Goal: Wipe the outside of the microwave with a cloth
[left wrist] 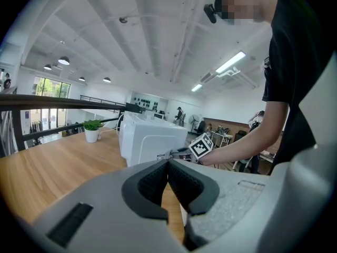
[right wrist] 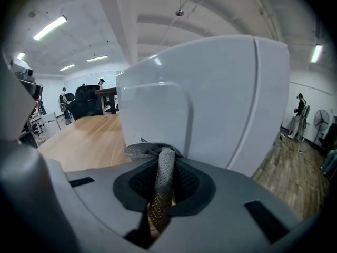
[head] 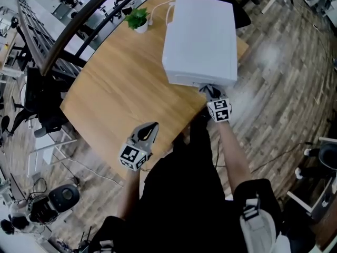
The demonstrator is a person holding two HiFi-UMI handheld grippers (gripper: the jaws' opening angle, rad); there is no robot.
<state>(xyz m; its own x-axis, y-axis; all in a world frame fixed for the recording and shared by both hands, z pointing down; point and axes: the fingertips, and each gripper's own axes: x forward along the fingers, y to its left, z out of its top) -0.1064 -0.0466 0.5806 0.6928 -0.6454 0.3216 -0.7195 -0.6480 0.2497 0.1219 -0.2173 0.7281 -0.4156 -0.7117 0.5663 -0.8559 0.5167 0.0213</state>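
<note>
step: wiping, I'd say; right gripper [right wrist: 160, 159] clenches grey woven cloth [right wrist: 163, 179], fingertips at white boxy microwave [right wrist: 210, 104] front
left: left gripper [left wrist: 168, 165] pinched shut, empty
next: probably sweep sideways, keep contact

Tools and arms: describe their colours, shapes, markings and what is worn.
The left tool and the right tool both have light grey, rounded plastic bodies, with dark ribbed pads lining the jaws. Each carries a white cube printed with black square markers. The person wears a black short-sleeved top, and the forearms are bare.
</note>
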